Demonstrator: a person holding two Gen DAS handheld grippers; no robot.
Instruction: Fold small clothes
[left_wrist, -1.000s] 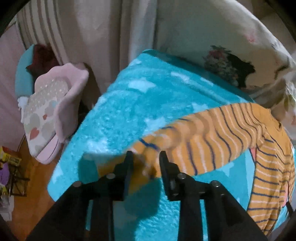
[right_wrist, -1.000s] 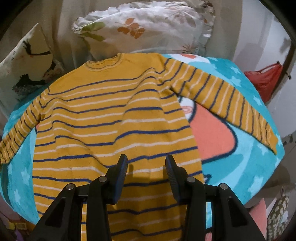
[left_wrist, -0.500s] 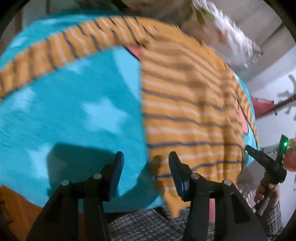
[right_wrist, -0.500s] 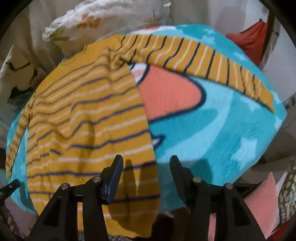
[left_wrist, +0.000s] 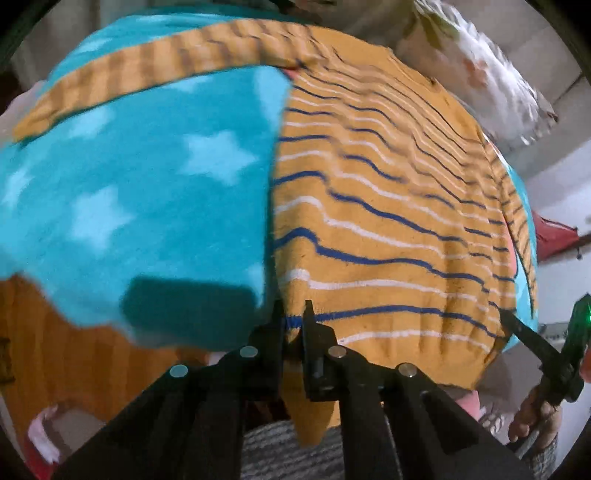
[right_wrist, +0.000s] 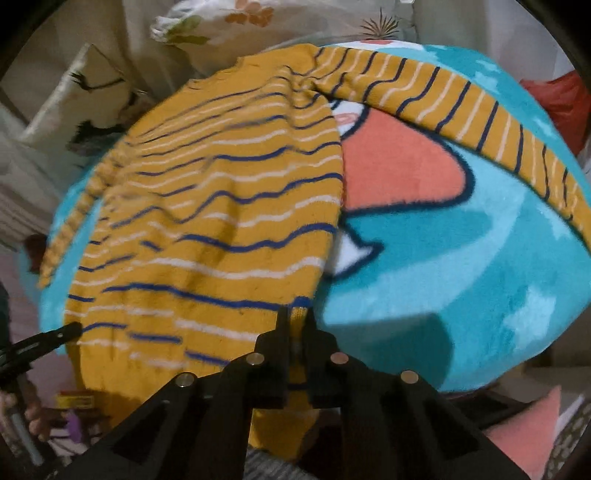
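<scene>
With both tongs (left_wrist: 293, 314) (right_wrist: 295, 317) pinching its hem corners, striped sweater (left_wrist: 388, 221) over blanket (left_wrist: 147, 184).

Both grippers matte black: left gripper (left_wrist: 293, 314), right gripper (right_wrist: 295, 317); round silver screws behind jaws; bare-skinned hand (left_wrist: 532, 413), possibly checked sleeve.

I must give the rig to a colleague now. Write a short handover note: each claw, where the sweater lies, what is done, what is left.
Left claw: shut on the sweater at its near left hem corner.
Right claw: shut on the near right hem corner.
Sweater: spread on the teal blanket, both sleeves out to the sides.
Done: both hem corners gripped.
Left: every fold; none made yet.
</scene>
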